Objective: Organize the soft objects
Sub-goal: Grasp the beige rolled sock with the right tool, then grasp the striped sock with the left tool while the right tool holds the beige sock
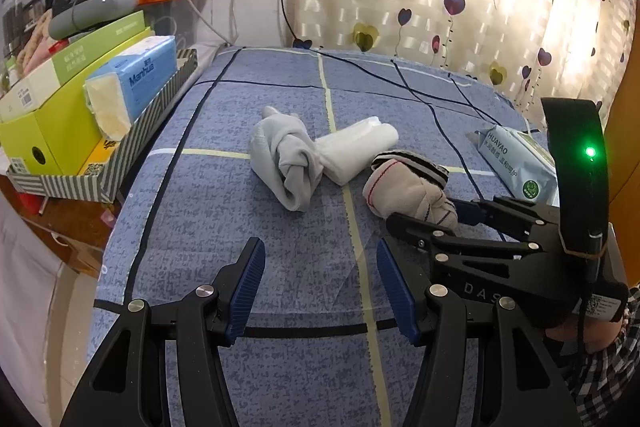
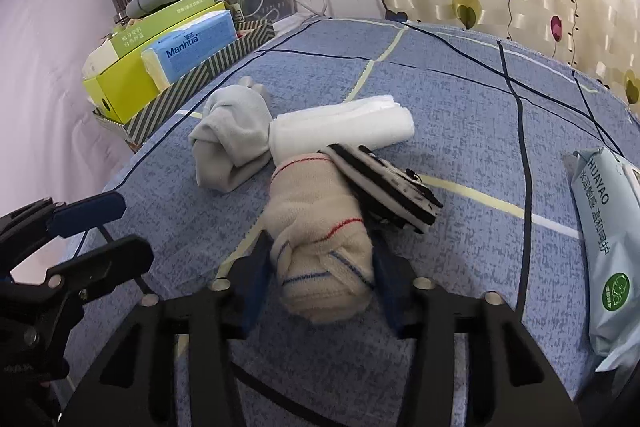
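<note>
On the blue bedsheet [image 1: 224, 227] lie a knotted grey cloth roll [image 1: 286, 163] [image 2: 232, 143], a white rolled towel [image 1: 356, 147] [image 2: 344, 127] touching it, and a cream sock bundle [image 1: 400, 191] [image 2: 320, 219] with red and blue lines. A black-and-white striped cloth [image 1: 416, 163] [image 2: 384, 187] rests against the bundle's far side. My right gripper [image 1: 430, 215] [image 2: 322, 251] has its blue pads pressed on the near end of the cream bundle. My left gripper [image 1: 320, 255] [image 2: 120, 227] is open over bare sheet, left of the bundle and short of the grey roll.
A pack of wet wipes [image 1: 516, 163] [image 2: 604, 247] lies at the right of the bed. A striped tray [image 1: 132, 139] [image 2: 200, 79] at the left edge holds a blue tissue pack [image 1: 140, 75] and green boxes. Black cables cross the far sheet. A heart-patterned curtain hangs behind.
</note>
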A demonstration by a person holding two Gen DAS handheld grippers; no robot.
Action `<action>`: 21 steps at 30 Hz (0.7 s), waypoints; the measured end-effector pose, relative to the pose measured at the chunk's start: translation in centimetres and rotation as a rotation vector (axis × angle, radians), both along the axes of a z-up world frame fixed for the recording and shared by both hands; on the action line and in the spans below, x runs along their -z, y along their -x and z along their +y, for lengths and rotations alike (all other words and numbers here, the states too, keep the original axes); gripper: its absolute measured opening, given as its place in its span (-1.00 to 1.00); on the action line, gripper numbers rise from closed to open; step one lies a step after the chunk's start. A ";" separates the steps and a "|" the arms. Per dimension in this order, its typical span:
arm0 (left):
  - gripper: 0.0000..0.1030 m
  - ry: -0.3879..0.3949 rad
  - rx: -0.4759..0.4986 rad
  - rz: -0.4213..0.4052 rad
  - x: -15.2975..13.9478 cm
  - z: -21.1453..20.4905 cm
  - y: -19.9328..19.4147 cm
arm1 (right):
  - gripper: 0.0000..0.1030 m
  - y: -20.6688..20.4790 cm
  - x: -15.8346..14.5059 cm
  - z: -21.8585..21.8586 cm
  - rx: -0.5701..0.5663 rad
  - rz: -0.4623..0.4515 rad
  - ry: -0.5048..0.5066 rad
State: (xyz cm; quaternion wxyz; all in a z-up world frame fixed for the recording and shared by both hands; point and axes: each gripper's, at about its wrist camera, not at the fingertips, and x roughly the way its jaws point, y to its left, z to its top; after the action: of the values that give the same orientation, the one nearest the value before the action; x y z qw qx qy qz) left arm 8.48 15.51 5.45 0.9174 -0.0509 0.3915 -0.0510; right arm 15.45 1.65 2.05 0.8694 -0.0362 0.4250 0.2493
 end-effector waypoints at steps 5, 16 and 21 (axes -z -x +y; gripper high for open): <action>0.12 -0.001 0.018 0.001 0.0 -0.7 -0.2 | -0.11 0.9 0.0 -0.9 0.001 0.017 -0.019; 0.12 -0.010 0.093 0.005 -0.2 -3.1 -2.5 | -0.11 3.7 -0.4 -4.5 0.044 0.022 0.010; 0.12 0.016 0.141 0.023 0.2 -4.7 -3.7 | -0.11 4.2 -0.3 -6.1 0.069 0.030 0.007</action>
State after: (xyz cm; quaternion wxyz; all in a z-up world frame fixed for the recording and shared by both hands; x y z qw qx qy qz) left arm 12.19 10.80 5.22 0.9064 -0.0313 0.4044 -0.1181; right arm 11.21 -4.45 2.34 0.8709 -0.0209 0.4397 0.2184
